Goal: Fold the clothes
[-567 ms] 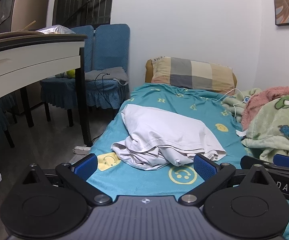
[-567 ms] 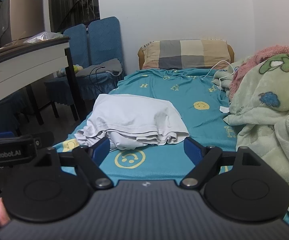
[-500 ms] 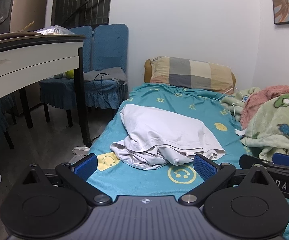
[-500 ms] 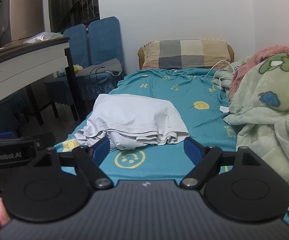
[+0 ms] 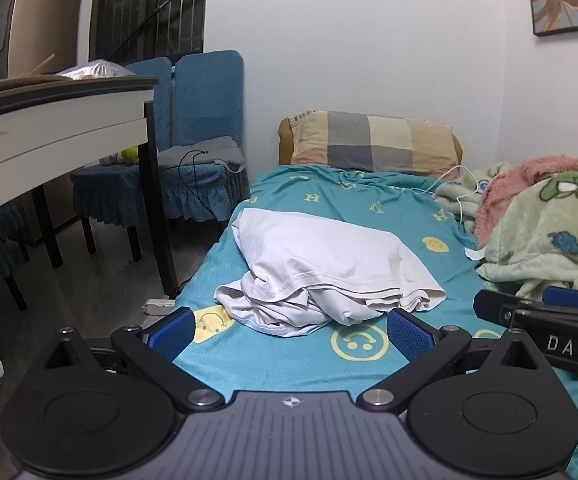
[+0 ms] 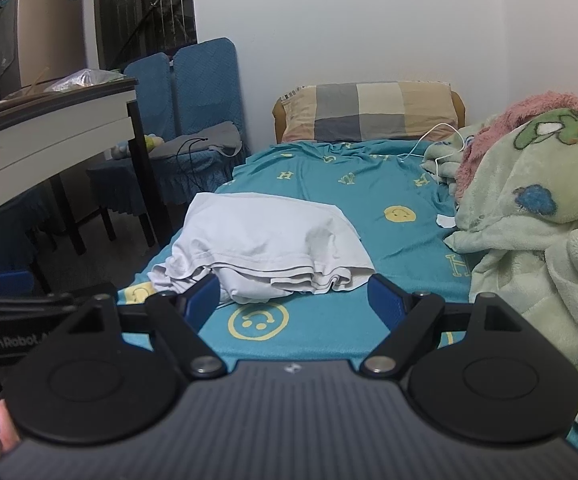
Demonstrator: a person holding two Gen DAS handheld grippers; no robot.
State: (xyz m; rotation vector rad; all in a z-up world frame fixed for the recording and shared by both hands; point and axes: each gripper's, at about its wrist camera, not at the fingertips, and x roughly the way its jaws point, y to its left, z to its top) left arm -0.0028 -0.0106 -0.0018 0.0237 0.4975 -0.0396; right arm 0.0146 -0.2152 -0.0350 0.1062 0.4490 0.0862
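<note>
The left gripper [image 5: 289,326] hung with its jaws spread wide and nothing between them. The shirt [image 5: 329,272], white and crumpled into a loose heap, lay just beyond the blue pads [image 5: 409,334], ahead of the gap and not touching either finger; its bunched hem end was the part nearest the jaws. Under the gap showed the sheet [image 5: 289,356], teal with yellow smiley faces and letters. The right gripper [image 5: 545,330] showed at that view's right edge, beside the left one.

The right gripper [image 6: 295,298] was likewise wide apart and empty. The shirt [image 6: 265,240] sat ahead of its gap and a little toward the left finger, whose pad overlapped the heap's near edge in that view; whether it touched could not be told. A smiley on the sheet [image 6: 369,200] lay directly between the fingers.

Farther ahead of both jaws, a checked pillow [image 6: 369,112] leaned at the bed's head against the white wall [image 6: 349,20]. To the right of the jaws was a green blanket [image 6: 537,208] with a pink one above it, and a white cable [image 6: 429,140] trailed near the pillow. To the left stood a table [image 6: 49,136] and blue chairs [image 6: 193,88] on the floor beside the bed.
</note>
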